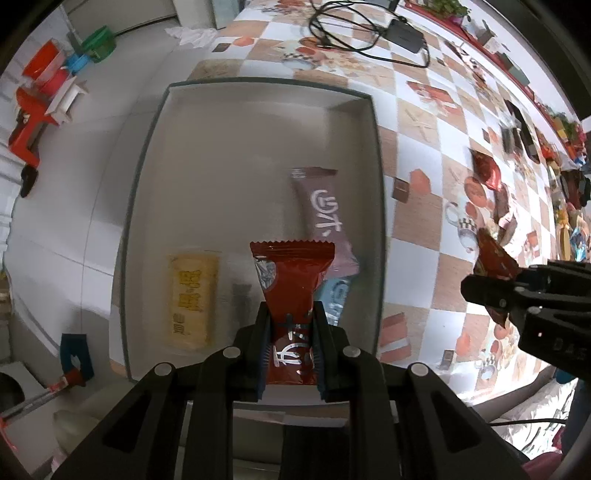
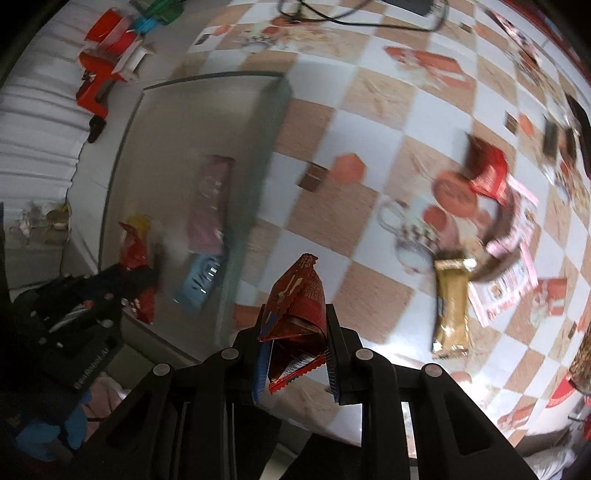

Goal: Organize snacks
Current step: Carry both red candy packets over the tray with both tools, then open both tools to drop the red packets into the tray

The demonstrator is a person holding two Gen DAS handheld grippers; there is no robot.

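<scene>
Left gripper (image 1: 291, 328): my jaws were clamped on a red packet (image 1: 291, 280), hanging over the tray (image 1: 147, 155) for dropping in.
Right gripper (image 2: 293, 332): jaws clamped on a crumpled red wrapper (image 2: 299, 295), above the table (image 2: 332, 229) beside the tray.
Tray contents: yellow packet (image 1: 192, 299), brown packet (image 1: 325, 214).
Judgement: both carried for sorting.

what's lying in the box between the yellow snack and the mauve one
Bare box floor lies there; only the red packet held in the left claw hangs over that gap, between yellow snack and mauve snack, in the left wrist view.

Table: we see a checkered orange-and-white cloth (image 1: 424, 122) covering it.
Cables: black leads (image 1: 354, 29) lie at the far end.
Floor: pale tiles (image 1: 74, 206) on the left.
</scene>
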